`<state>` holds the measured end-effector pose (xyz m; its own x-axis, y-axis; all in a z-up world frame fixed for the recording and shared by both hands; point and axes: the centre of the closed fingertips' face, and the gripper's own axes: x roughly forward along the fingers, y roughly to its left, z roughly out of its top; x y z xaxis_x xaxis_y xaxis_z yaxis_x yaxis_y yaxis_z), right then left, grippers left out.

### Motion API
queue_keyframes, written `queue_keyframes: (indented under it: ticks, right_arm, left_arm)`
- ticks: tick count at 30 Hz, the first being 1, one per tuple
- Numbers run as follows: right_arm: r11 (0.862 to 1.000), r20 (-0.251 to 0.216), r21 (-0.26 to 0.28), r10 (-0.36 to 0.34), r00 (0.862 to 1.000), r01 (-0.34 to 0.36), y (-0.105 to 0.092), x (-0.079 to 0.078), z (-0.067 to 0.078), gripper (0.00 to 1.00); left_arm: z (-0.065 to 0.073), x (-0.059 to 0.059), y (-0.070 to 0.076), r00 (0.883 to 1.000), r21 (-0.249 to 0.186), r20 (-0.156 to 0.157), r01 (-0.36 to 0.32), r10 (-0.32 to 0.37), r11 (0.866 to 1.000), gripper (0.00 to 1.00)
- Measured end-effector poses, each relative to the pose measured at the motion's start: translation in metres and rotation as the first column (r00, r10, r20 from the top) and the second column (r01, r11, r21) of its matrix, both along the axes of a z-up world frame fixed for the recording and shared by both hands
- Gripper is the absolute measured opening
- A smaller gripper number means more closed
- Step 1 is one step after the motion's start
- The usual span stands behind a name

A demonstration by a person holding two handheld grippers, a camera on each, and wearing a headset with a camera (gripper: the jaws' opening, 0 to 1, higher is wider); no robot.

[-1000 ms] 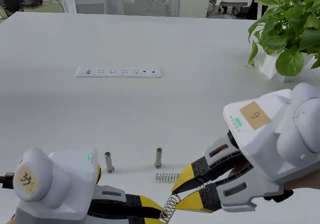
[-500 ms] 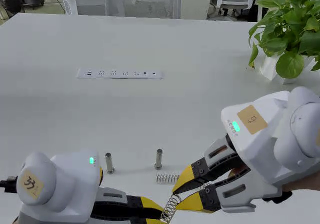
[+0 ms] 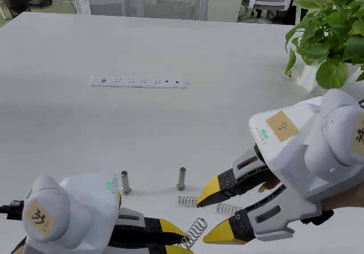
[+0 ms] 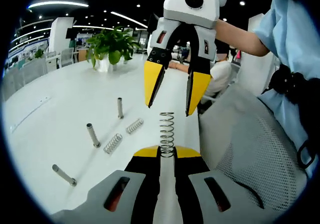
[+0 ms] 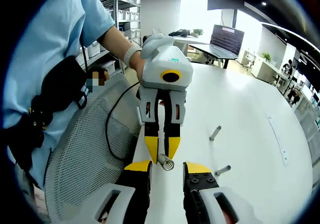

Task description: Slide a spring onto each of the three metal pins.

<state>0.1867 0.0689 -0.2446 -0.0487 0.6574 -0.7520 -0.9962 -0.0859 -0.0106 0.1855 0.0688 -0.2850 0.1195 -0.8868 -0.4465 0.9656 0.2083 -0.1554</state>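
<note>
Looks down on a white table (image 3: 68,123). Shows the left gripper (image 3: 176,240) at the bottom edge, jaws pinched tight on the lower end of a spring (image 3: 193,233) slanting up to the right. Shows the right gripper (image 3: 211,214) facing it from the right, yellow-tipped jaws spread apart and holding nothing, tips close to the held spring's free end. Has a second spring (image 3: 187,200) and a third spring (image 3: 228,208) lying flat on the table just beyond. Behind these, two metal pins standing upright: a left pin (image 3: 125,183) and a right pin (image 3: 181,178), the latter just behind the second spring. In the left gripper view, a third pin (image 4: 64,175) farther off, slanted, upright or not impossible to tell. Far back, a power strip (image 3: 136,82) and a potted plant (image 3: 327,38)
</note>
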Motion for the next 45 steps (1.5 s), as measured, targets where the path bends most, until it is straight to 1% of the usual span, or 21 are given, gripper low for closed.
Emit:
queue_keyframes:
  ticks: [1, 2, 3, 5, 10, 13, 19, 27, 31, 32, 39, 41, 45]
  right_arm:
    - [1.000, -0.003, -0.008, 0.002, 1.000, -0.002, -0.001, 0.000, -0.001, 0.22]
    - [1.000, -0.021, -0.018, 0.002, 1.000, -0.002, -0.001, -0.001, -0.003, 0.22]
    - [1.000, -0.029, -0.025, 0.003, 1.000, -0.004, -0.002, -0.001, -0.005, 0.22]
    - [0.999, -0.031, -0.037, 0.013, 0.999, -0.014, -0.002, -0.002, -0.007, 0.22]
    - [0.999, -0.046, -0.050, 0.019, 0.999, -0.021, -0.001, -0.001, -0.011, 0.20]
    - [0.998, -0.053, -0.056, 0.018, 0.998, -0.021, -0.001, 0.000, -0.014, 0.19]
    - [0.998, -0.057, -0.063, 0.019, 0.998, -0.022, -0.001, 0.001, -0.017, 0.16]
    - [0.998, -0.073, -0.062, 0.022, 0.997, -0.027, 0.000, -0.001, -0.020, 0.11]
    - [0.998, -0.074, -0.060, 0.024, 0.997, -0.028, 0.001, -0.002, -0.021, 0.10]
    - [0.998, -0.075, -0.059, 0.023, 0.997, -0.028, 0.001, -0.002, -0.021, 0.10]
    - [0.998, -0.077, -0.059, 0.019, 0.997, -0.023, 0.001, -0.001, -0.021, 0.08]
    - [0.998, -0.079, -0.063, 0.022, 0.997, -0.027, 0.001, -0.002, -0.021, 0.08]
    - [0.998, -0.074, -0.064, 0.020, 0.997, -0.024, 0.001, -0.001, -0.022, 0.08]
  left_arm:
    - [0.000, 0.000, 0.000, 1.000, 0.009, 0.015, 0.003, -0.003, 1.000, 0.06]
    - [-0.002, 0.000, 0.000, 0.999, 0.028, 0.035, 0.014, -0.015, 0.999, 0.06]
    - [-0.002, 0.000, -0.001, 0.999, 0.032, 0.046, 0.016, -0.018, 0.999, 0.06]
    - [-0.002, 0.000, -0.002, 0.997, 0.042, 0.069, 0.022, -0.024, 0.999, 0.06]
    - [0.000, 0.002, -0.006, 0.993, 0.047, 0.109, 0.028, -0.033, 0.999, 0.06]
    - [0.003, 0.004, -0.008, 0.992, 0.041, 0.121, 0.024, -0.029, 0.999, 0.06]
    - [0.008, 0.008, -0.011, 0.992, 0.017, 0.129, 0.005, -0.007, 1.000, 0.06]
    - [0.012, 0.008, -0.013, 0.993, -0.005, 0.119, -0.004, 0.004, 1.000, 0.06]
    - [0.013, 0.008, -0.013, 0.993, -0.008, 0.121, -0.006, 0.007, 1.000, 0.06]
    - [0.013, 0.008, -0.014, 0.993, -0.010, 0.116, -0.006, 0.007, 1.000, 0.06]
    - [0.014, 0.009, -0.015, 0.994, -0.018, 0.111, -0.008, 0.010, 1.000, 0.06]
    - [0.013, 0.008, -0.015, 0.994, -0.017, 0.106, -0.008, 0.010, 1.000, 0.06]
    - [0.013, 0.009, -0.015, 0.994, -0.010, 0.105, -0.013, 0.014, 1.000, 0.06]
